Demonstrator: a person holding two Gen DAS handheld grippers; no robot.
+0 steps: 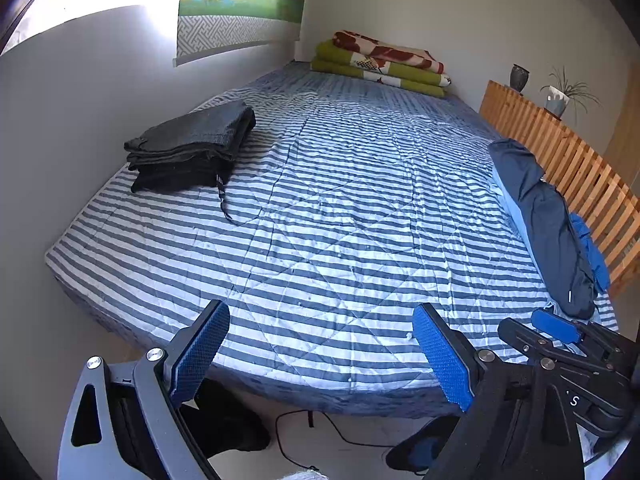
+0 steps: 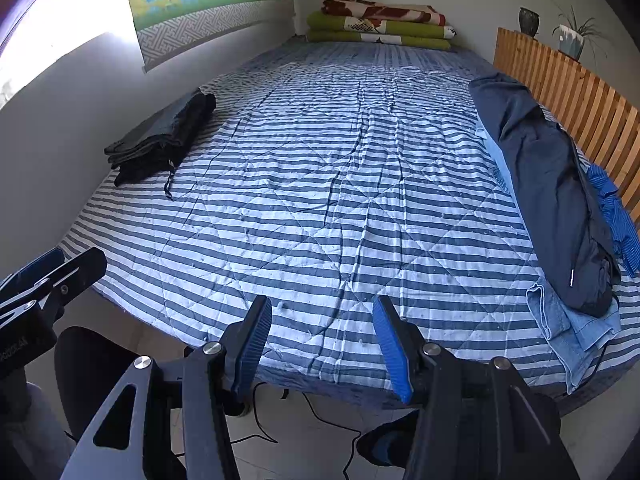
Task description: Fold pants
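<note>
Left wrist: left claw (image 1: 320, 344) wide open, empty; right claw (image 2: 322, 340) half-open, empty.

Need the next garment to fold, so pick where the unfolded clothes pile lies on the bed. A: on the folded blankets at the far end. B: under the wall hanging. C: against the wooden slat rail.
C: the unfolded clothes pile lies along the wooden slat rail.
</note>
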